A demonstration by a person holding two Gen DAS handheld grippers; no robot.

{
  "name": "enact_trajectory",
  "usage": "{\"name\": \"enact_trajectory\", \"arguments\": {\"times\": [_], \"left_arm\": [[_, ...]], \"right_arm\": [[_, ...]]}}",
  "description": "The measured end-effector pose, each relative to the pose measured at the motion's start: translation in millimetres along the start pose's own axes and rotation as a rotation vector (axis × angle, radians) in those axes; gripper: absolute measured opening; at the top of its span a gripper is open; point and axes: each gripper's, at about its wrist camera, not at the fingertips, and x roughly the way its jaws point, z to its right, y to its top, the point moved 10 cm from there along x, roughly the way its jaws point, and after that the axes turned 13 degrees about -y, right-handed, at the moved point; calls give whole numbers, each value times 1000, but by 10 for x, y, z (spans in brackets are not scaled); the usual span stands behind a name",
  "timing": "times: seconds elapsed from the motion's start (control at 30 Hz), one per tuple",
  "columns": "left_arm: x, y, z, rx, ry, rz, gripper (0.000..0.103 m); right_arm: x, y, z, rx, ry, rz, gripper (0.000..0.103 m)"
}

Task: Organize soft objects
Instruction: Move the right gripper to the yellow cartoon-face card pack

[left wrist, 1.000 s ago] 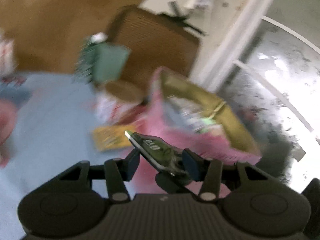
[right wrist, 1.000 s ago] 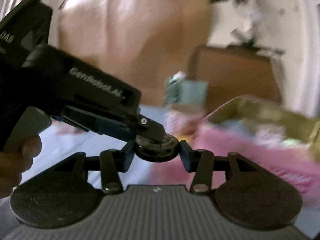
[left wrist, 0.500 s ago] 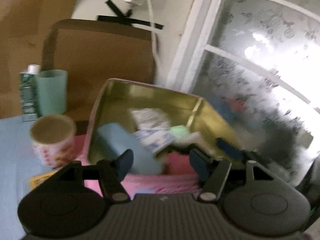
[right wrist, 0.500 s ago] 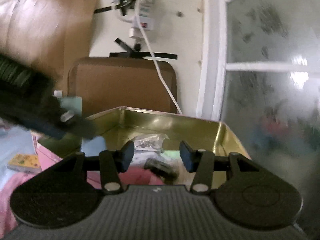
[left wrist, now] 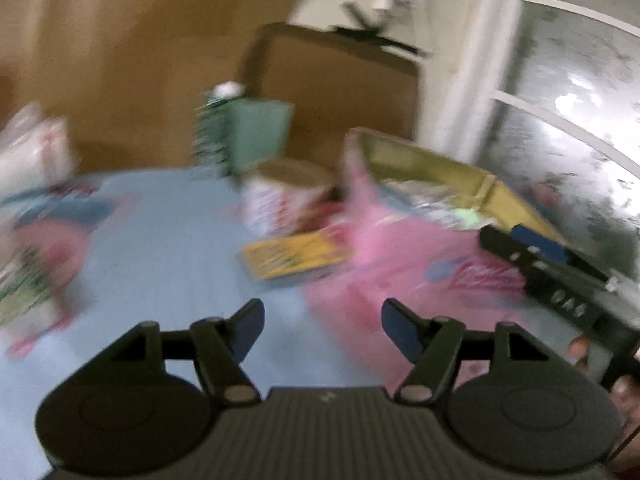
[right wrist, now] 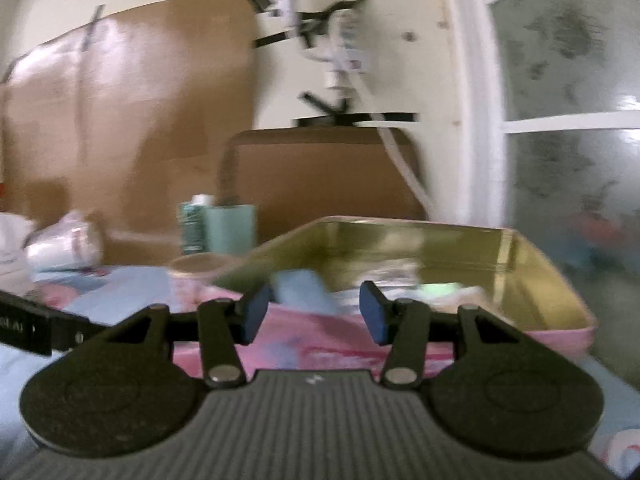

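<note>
On the blue cloth (left wrist: 168, 248), the pink tin (right wrist: 552, 336) lies beyond both empty, just-parted fingers (left wrist: 248, 326).

We see open blue sheet (left wrist: 168, 248) near its front edge; farther back, a cup (left wrist: 280, 196), booklet (left wrist: 292, 256) and tin (right wrist: 440, 248) crowd it.

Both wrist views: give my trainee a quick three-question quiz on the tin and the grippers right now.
1. True or false: the left gripper holds something.
2. What colour is the inside of the tin? A) gold B) red C) black
3. In the left wrist view, what flat thing lies on the blue cloth between the paper cup and the gripper?

Key: 1. False, both it and the right gripper are open and empty. 2. A. 3. The yellow packet.
</note>
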Motion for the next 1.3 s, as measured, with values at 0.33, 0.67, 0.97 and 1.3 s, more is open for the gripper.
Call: {"name": "enact_trajectory", "arguments": {"times": [0.33,0.67,0.97,1.3], "left_arm": [[-604,-197,-973,-157,164,95,71],[-647,-168,-912,-146,122,141,81],[-670,-164,-936,-174,98,155,86],[-656,-179,-968,-202,96,139,86]], "right_arm": [[256,-144,-1138,-143,213,-169,57],[884,-290,-1873,-389,270,-305,58],[946,-341,-1650,-294,374,-520,56],[-239,-314,-1081,-168,496,-347,74]]}}
